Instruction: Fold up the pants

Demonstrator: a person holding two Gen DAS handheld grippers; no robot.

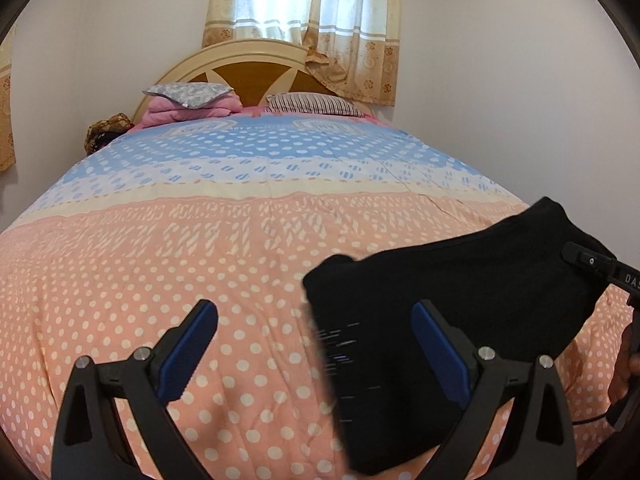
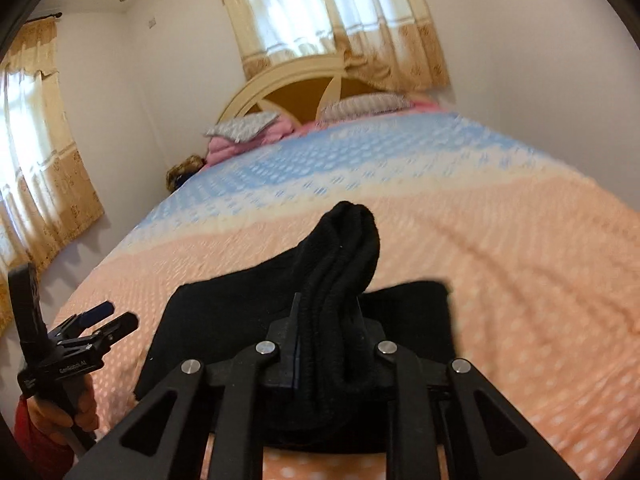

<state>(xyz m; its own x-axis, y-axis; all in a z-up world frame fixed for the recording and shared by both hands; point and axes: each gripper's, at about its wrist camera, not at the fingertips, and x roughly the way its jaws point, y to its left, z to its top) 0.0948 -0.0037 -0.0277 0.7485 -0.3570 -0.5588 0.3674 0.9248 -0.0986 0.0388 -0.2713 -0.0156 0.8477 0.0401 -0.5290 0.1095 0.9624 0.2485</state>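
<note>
**Gripping a bunched edge of the pants while the other tongs stand clear**

Pinching a thick roll of the black pants [image 2: 340,280] in my right gripper [image 2: 326,344], I have the jaws closed tight on the cloth, with the gathered edge sticking up past the fingertips like a dark tube. I judge this grip is there to lift one end and carry it over the rest, since the remaining fabric lies flat on the bedspread [image 2: 520,280] just beyond and to either side of these tongs. The part I hold is several layers deep, so the pants look partly folded already.

The pants are plain black, soft and matte, with a ribbed or seamed look along the pinched roll. From the left wrist view they hang as a broad dark panel [image 1: 460,280] off to the right of my left gripper [image 1: 316,328], whose blue-padded jaws stand wide apart with nothing between them. I keep that one off the cloth, just beside its left edge, probably ready to pin or catch a corner.

Beyond both tongs the dotted pink and blue bedspread runs to the pillows [image 1: 316,106] and headboard [image 1: 248,68]. A hand [image 2: 76,408] holds the left tool's handle at the lower left of the right view.
</note>
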